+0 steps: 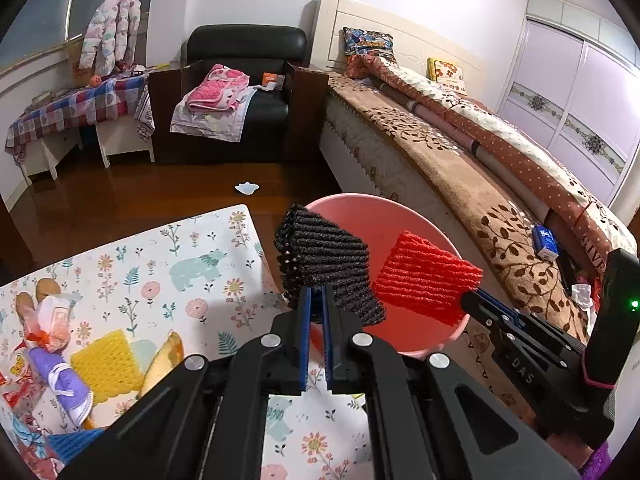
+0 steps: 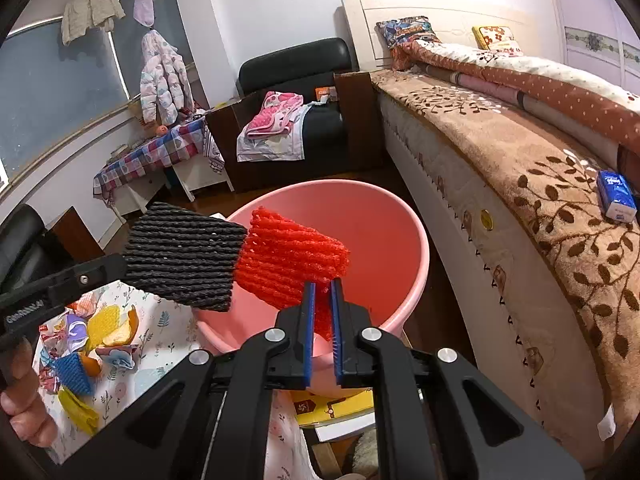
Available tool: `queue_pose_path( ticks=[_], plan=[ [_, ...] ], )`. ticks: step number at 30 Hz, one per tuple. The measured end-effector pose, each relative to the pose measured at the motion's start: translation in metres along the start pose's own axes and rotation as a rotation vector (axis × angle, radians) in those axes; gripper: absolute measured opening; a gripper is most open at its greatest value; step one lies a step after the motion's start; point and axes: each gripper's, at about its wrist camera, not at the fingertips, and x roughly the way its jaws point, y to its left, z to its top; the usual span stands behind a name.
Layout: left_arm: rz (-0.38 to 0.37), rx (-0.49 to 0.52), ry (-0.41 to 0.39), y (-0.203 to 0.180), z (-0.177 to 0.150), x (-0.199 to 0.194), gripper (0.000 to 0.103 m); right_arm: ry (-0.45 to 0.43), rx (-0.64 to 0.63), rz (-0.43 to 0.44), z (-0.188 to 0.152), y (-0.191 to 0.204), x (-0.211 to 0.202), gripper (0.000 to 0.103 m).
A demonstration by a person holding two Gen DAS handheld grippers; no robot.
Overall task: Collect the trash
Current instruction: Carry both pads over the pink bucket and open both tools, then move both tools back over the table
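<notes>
Brown leaf-patterned blanket (image 2: pixel 532 168) over a long bed (image 1: pixel 404 160), off to the right of both pairs of jaws. Dark wood floor (image 1: pixel 160 188) beyond the tips, with a black armchair (image 1: pixel 248 92) and a checked-cloth side table (image 1: pixel 76 108) far ahead against the pale wall. White scrap (image 1: pixel 247 188) alone on that floor, well ahead of the left tips.

Floral cloth-covered table (image 1: pixel 168 264) below and left of the jaws, strewn with litter: yellow foam net (image 1: pixel 106 364), purple wrapper (image 1: pixel 64 380), orange peel (image 2: pixel 120 332), blue net (image 2: pixel 74 372).

Pink bucket (image 2: pixel 384 232) directly under and ahead of both tips, between table and bed.

Left gripper (image 1: pixel 316 300): jaws nearly together, clamped on a corner of the black foam net (image 1: pixel 326 264), held out over the near rim of the bucket. No earlier view to compare.

Right gripper (image 2: pixel 322 292): jaws pinched tight on the red foam net (image 2: pixel 288 264), hanging above the bucket mouth, just beside the black one and seeming to touch its edge. Bare fingers (image 2: pixel 24 412) wrapped around the left handle at the lower left edge of the right view.
</notes>
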Motion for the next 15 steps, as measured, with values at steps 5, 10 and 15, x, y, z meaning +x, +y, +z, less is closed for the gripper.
queue_pose_path(
  ticks=[5, 10, 15],
  plan=[
    [-0.015, 0.011, -0.002, -0.0017, -0.0021, 0.001, 0.039, 0.028, 0.011, 0.014, -0.0005, -0.0011, 0.0062, 0.01],
    [-0.029, 0.005, -0.009, 0.0018, -0.0025, -0.0016, 0.039, 0.032, 0.024, 0.012, -0.0005, -0.0015, 0.0084, 0.03],
    [-0.028, -0.018, -0.013, 0.0079, -0.0005, -0.0063, 0.039, 0.026, 0.031, 0.013, -0.0007, -0.0009, 0.0062, 0.031]
  ],
)
